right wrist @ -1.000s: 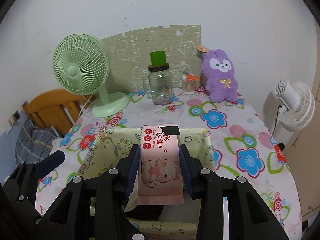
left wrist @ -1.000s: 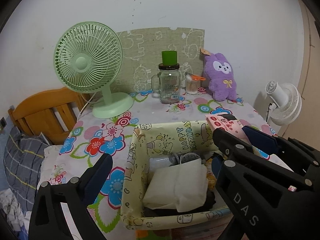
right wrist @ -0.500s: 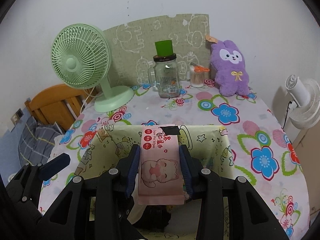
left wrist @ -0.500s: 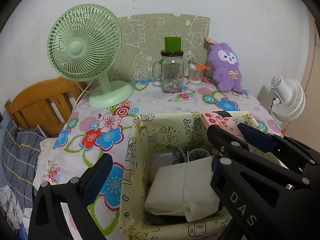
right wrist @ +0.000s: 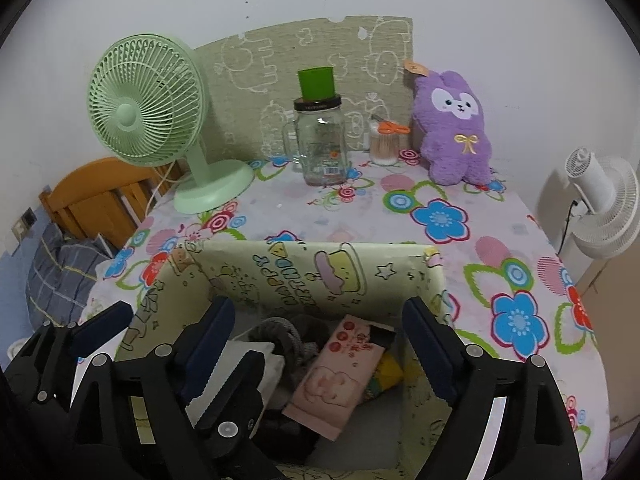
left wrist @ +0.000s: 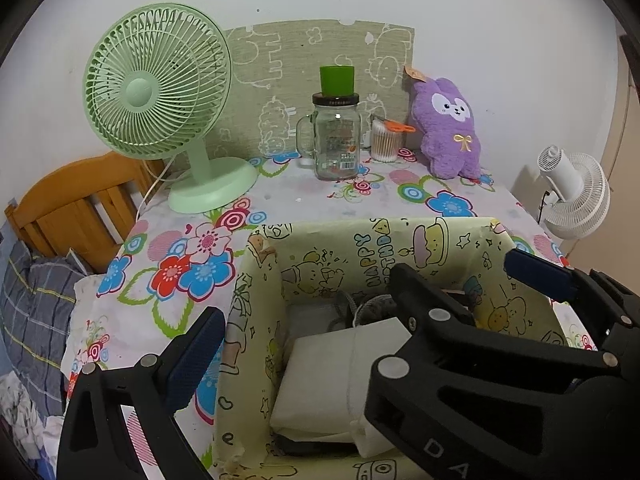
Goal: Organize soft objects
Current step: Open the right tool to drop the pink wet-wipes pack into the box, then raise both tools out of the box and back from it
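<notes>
Right gripper (right wrist: 320, 328) jaws are opening, nothing pinched between them. The wipes pack (right wrist: 340, 372) lies loose in the box (right wrist: 280, 272), around 6 o'clock from the jar (right wrist: 320, 148). Left gripper (left wrist: 320, 312) hangs wide apart too.

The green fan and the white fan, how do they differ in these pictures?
The green fan stands on the flowered table, near its back left corner; the white fan is off the table, beyond its right edge. The green fan faces the cameras squarely; the white fan shows its motor housing and faces away to the right. Both have round wire-style grilles.
</notes>
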`<state>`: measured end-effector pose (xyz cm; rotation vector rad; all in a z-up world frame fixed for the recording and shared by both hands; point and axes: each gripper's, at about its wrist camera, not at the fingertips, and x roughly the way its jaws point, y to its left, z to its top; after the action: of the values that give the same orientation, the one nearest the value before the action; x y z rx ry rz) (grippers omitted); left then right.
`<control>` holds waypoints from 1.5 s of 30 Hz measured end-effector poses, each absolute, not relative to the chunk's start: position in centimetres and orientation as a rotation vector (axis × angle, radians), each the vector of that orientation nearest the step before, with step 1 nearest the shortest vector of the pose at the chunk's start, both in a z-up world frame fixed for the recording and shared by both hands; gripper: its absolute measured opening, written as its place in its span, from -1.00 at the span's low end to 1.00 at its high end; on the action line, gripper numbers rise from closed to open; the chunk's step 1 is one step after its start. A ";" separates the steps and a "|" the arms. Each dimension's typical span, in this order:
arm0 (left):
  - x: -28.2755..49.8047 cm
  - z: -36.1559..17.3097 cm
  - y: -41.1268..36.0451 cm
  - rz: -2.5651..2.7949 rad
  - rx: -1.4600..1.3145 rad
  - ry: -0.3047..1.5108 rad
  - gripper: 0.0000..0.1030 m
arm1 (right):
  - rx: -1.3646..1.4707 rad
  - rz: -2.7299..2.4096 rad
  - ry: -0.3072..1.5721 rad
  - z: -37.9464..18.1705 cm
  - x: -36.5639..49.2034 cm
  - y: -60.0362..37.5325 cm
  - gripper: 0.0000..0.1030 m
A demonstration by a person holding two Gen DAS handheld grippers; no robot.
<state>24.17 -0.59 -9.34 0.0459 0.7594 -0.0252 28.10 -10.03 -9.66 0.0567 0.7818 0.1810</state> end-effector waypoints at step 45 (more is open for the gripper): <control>14.2 -2.4 -1.9 -0.038 0.040 0.556 0.94 | 0.043 0.093 0.589 -1.3 16.5 -12.3 0.81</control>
<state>14.20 -1.90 -2.39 0.0399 0.5560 -0.0381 16.46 -12.28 -1.33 0.0429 0.5891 0.0929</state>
